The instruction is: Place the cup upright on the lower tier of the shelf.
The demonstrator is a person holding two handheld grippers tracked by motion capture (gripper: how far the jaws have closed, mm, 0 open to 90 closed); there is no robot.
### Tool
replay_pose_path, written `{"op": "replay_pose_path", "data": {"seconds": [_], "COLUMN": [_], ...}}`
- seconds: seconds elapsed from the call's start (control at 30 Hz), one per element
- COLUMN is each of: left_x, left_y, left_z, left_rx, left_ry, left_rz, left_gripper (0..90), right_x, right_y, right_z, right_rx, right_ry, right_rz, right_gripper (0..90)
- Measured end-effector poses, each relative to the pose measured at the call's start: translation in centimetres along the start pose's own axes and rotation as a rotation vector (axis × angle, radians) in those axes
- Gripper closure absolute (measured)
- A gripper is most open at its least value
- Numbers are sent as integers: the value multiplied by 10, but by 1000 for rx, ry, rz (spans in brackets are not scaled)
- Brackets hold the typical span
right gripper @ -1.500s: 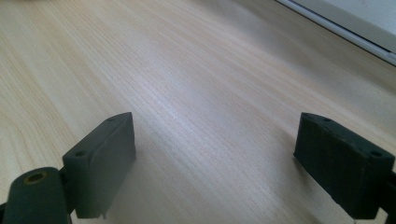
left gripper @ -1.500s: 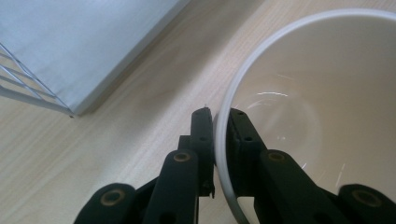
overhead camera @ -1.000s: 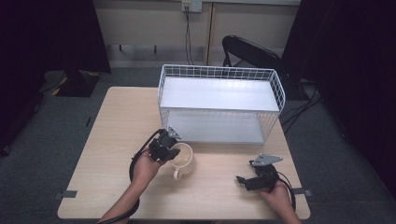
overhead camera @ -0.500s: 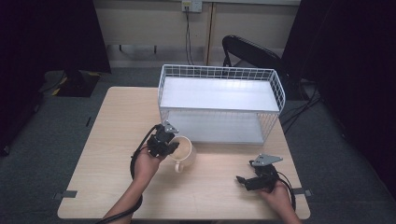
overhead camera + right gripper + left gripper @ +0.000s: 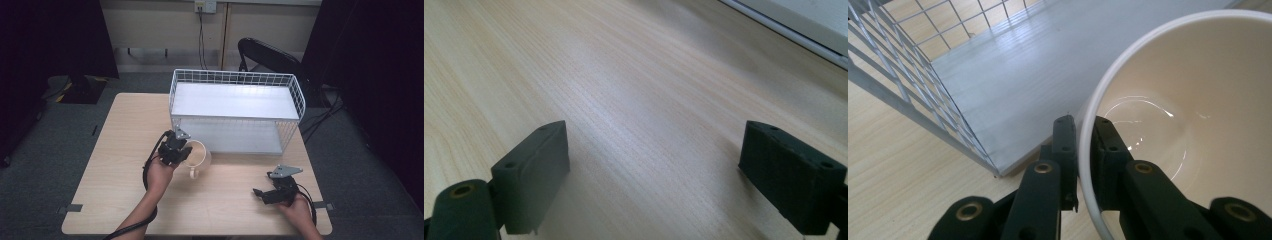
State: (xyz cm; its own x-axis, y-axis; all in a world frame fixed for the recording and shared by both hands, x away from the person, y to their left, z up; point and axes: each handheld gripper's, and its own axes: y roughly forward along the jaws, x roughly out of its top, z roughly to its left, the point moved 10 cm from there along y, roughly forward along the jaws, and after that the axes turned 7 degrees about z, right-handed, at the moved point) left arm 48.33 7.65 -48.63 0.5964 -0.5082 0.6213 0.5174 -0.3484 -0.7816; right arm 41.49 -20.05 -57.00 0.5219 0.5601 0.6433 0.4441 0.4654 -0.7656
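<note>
A cream mug (image 5: 199, 156) sits just in front of the white wire rack (image 5: 235, 100), its handle toward the table's near edge. My left gripper (image 5: 175, 147) is shut on the mug's left rim. In the left gripper view the two black jaws pinch the mug (image 5: 1168, 115) wall, one inside and one outside, gripper (image 5: 1083, 135). Behind it lies the rack's lower shelf (image 5: 1023, 70). My right gripper (image 5: 260, 192) rests low at the table's near right, open. In its own view the right gripper (image 5: 654, 150) has bare wood between its jaws.
The light wood table (image 5: 115, 165) has free surface at the left and in the near middle. The rack has two tiers with a wire rim on top. A black chair (image 5: 270, 55) stands behind the table. Cables trail from both grippers.
My left gripper has carried the mug a little away from the near edge, toward the rack's lower shelf. The right gripper has stayed where it was.
</note>
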Motion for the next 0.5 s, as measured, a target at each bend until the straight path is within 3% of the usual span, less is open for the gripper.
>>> {"op": "replay_pose_path", "data": {"seconds": [0.5], "left_x": [10], "left_y": [5], "left_z": [6], "left_rx": [44], "left_ry": [-52], "left_rz": [-66], "left_gripper": [829], "right_x": [0], "right_y": [0], "right_z": [0], "right_rx": [2], "right_ry": [0], "right_rz": [0], "right_gripper": [119]}}
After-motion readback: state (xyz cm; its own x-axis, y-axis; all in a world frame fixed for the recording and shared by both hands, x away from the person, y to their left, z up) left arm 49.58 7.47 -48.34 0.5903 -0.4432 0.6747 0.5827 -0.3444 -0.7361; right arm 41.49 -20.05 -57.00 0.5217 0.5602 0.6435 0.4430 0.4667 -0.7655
